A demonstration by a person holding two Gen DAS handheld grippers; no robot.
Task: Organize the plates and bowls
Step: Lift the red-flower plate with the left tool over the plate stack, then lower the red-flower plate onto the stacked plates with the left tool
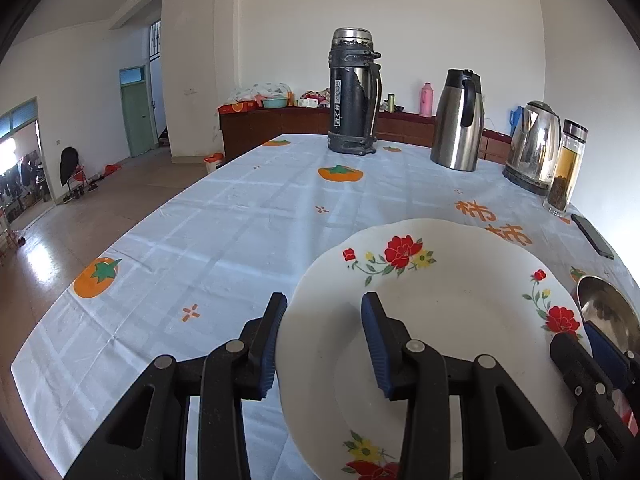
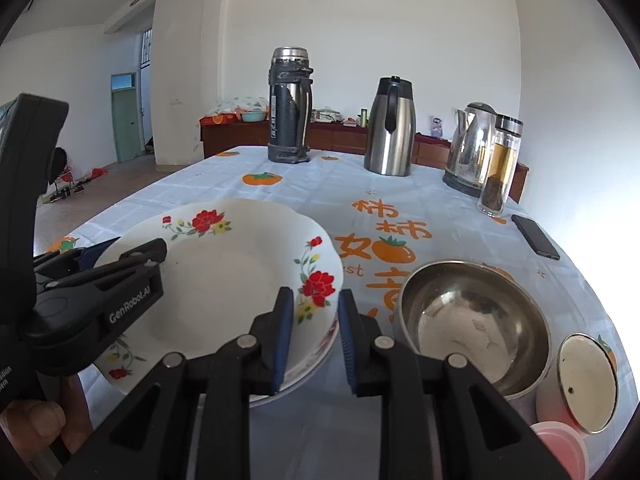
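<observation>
The floral plate (image 1: 432, 312) sits near the table's front edge, on the persimmon-print tablecloth (image 1: 208, 240). In the right wrist view a second rim shows under its near right edge, so it appears to rest on another plate.

We hold the left gripper (image 1: 324, 344) with its jaws apart, astride the plate's left rim: one blue-padded finger is outside the rim, the other over the plate's well. Whether the pads touch the rim cannot be told.

We hold the right gripper (image 2: 314, 340) likewise spread, astride the plate's right rim, one finger over the plate and one outside it. A gap shows between the outer pad and the rim.

The steel bowl (image 2: 476, 320) stands upright just to the right of the plate, empty apart from reflections. A smaller steel cup (image 2: 588, 384) lies tilted to its right, beside a pink lid (image 2: 560, 444) at the frame's lower edge.

Along the table's far side stand:
- a dark thermos (image 1: 352, 92);
- a steel carafe (image 1: 458, 120);
- an electric kettle (image 1: 534, 146);
- a glass tea bottle (image 1: 566, 168).

A black phone (image 1: 592, 236) lies flat near the bottle.
</observation>
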